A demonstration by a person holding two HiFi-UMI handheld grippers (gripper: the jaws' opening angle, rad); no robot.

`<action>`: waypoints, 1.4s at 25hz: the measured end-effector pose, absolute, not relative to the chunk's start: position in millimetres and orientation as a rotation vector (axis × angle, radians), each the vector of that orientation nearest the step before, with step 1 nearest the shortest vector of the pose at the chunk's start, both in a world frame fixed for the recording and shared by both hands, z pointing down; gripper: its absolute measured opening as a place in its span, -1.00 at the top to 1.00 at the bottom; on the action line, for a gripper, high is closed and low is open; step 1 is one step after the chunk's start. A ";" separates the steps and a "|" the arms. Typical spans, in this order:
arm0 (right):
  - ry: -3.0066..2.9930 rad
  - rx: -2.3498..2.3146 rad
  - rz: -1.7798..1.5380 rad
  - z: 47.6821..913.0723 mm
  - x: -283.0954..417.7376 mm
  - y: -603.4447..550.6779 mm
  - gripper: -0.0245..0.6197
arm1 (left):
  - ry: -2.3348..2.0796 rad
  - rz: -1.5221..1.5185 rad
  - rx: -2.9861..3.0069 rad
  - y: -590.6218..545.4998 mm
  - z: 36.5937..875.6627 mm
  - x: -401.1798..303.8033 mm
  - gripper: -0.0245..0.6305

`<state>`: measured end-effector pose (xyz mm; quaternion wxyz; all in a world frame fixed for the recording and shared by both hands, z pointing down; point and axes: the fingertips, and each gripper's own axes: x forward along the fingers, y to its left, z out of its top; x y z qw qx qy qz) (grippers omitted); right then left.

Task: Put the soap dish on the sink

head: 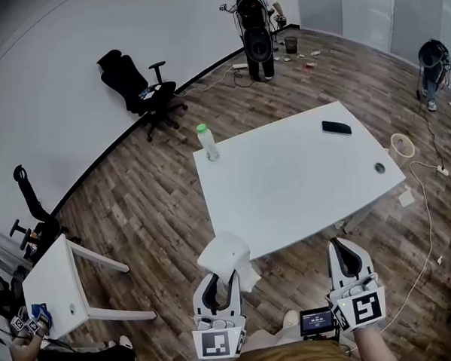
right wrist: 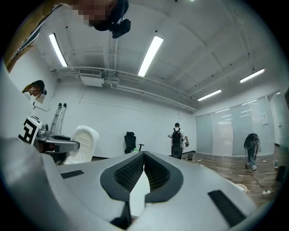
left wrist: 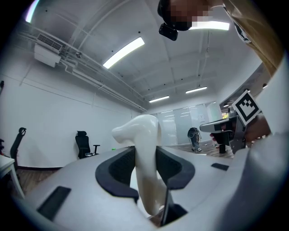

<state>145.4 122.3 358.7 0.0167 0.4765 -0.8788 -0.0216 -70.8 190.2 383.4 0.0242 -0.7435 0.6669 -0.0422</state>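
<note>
Carry step: my left claw [head: 221, 280] grasps the soap dish [head: 223, 251], right claw [head: 348, 254] clenched empty; next I must find the sink, none visible toward 12 o'clock.

The soap dish [head: 223, 253] is sitting between the left gripper's [head: 218, 278] jaws, just before the surface's [head: 301, 187] near edge. On the surface, a bottle [head: 207, 142] is standing far left and a phone [head: 336, 127] is lying far right.

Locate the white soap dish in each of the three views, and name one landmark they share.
Head view: soap dish bottom centre, held in the left gripper.
Left gripper view: dish at centre, clamped between the jaws.
Right gripper view: dish far left, mid-height.
Shared landmark: black office chair by the wall.
</note>
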 end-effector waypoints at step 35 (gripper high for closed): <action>-2.636 1.528 -0.051 377.2 15.9 -52.9 0.90 | 2.024 -0.088 -2.445 6.6 405.8 -184.8 0.52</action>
